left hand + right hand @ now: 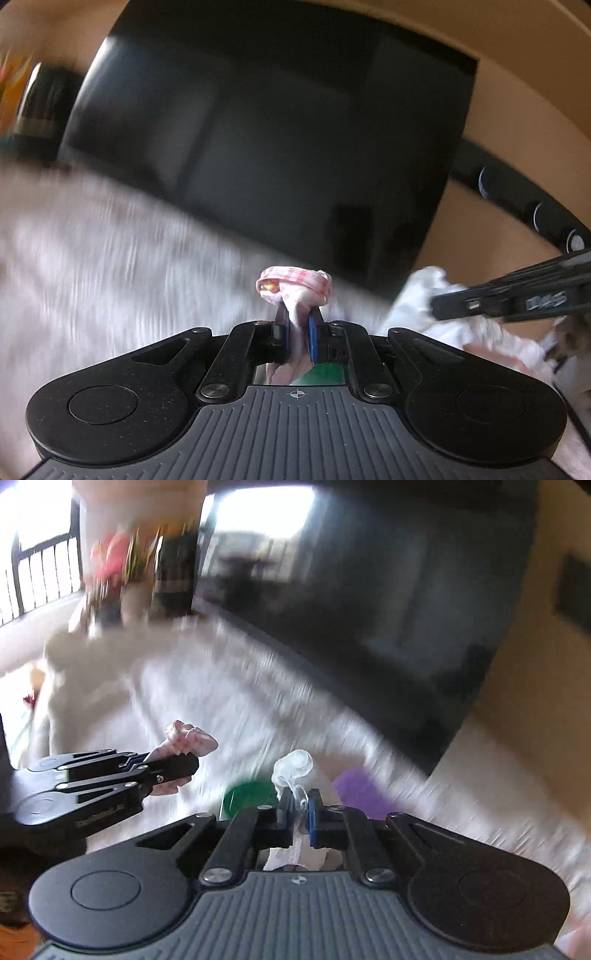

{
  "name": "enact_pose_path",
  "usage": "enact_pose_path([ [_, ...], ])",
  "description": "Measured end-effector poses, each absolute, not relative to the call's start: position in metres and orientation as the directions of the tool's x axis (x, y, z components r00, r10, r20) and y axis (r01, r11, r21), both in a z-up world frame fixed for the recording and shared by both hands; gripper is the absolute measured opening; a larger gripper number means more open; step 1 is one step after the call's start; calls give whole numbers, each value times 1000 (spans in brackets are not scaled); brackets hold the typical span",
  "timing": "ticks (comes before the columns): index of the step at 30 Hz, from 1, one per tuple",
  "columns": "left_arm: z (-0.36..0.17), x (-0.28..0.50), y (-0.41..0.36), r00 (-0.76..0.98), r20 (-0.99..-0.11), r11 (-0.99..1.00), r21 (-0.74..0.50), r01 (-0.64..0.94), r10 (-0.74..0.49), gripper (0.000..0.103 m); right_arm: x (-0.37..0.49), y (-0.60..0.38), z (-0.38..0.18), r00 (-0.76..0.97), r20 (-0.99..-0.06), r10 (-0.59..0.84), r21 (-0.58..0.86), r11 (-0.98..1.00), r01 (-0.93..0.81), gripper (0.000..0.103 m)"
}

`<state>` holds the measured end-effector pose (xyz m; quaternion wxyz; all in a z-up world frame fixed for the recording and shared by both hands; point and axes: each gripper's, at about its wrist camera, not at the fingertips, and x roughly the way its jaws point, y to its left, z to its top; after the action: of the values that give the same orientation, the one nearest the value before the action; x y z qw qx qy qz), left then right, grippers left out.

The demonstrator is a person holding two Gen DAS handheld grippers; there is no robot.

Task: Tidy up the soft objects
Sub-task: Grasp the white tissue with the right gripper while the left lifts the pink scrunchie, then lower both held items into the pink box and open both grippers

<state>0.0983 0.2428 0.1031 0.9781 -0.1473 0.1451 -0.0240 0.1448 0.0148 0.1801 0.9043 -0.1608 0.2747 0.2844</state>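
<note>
My left gripper (297, 320) is shut on a bunched pink-and-white patterned cloth (295, 287), which sticks out past the fingertips above a white surface. It also shows in the right wrist view (173, 766), at the left, with the pink cloth (190, 738) in its jaws. My right gripper (300, 802) is shut on a white cloth (295, 766), held up over the white surface. In the left wrist view the right gripper (443, 304) comes in from the right edge against the white cloth (424, 286). Both views are motion-blurred.
A large dark screen (277, 129) stands behind the white covered surface (110, 251). A green round object (247, 795) and a purple object (360, 790) lie below the right gripper. Flowers and a dark bottle (173, 557) stand at the far left. A beige wall (535, 686) lies to the right.
</note>
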Motion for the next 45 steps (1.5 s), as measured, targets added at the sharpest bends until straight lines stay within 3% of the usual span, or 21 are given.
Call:
enact_pose_path([
  [5, 152, 129, 210, 967, -236, 980, -194, 49, -95, 12, 136, -30, 236, 782, -459, 421, -138, 836, -531, 7],
  [11, 175, 151, 126, 926, -260, 961, -125, 248, -273, 12, 125, -106, 250, 881, -376, 289, -149, 919, -365, 7],
  [16, 160, 154, 50, 852, -325, 911, -90, 403, -409, 12, 126, -169, 231, 892, -398, 213, -82, 961, -265, 7],
  [23, 138, 158, -14, 771, -420, 864, -71, 498, -479, 15, 135, -219, 190, 866, -462, 190, 36, 980, -196, 8],
  [25, 125, 167, -27, 692, -495, 834, -137, 534, -525, 22, 145, -228, 174, 840, -512, 177, 68, 984, -166, 14],
  [27, 105, 178, -39, 641, -578, 836, -141, 531, -505, 22, 155, -236, 158, 798, -575, 183, 108, 983, -147, 50],
  [28, 99, 178, -43, 654, -585, 847, -116, 518, -480, 22, 157, -239, 151, 785, -591, 186, 128, 982, -136, 56],
  [30, 92, 174, -44, 690, -570, 867, -84, 492, -446, 22, 158, -244, 140, 777, -602, 181, 143, 983, -119, 58],
  [34, 92, 160, -23, 690, -494, 842, -201, 501, -529, 22, 141, -250, 137, 795, -576, 190, 153, 980, -123, 60],
  [37, 90, 147, -18, 709, -449, 835, -207, 509, -544, 22, 135, -250, 134, 809, -555, 193, 151, 980, -130, 62],
  [42, 72, 140, -42, 654, -564, 805, -35, 592, -505, 22, 136, -228, 132, 801, -564, 202, 122, 979, -162, 64],
  [45, 73, 130, -39, 671, -525, 800, -33, 599, -524, 22, 132, -225, 130, 800, -565, 204, 129, 979, -158, 64],
])
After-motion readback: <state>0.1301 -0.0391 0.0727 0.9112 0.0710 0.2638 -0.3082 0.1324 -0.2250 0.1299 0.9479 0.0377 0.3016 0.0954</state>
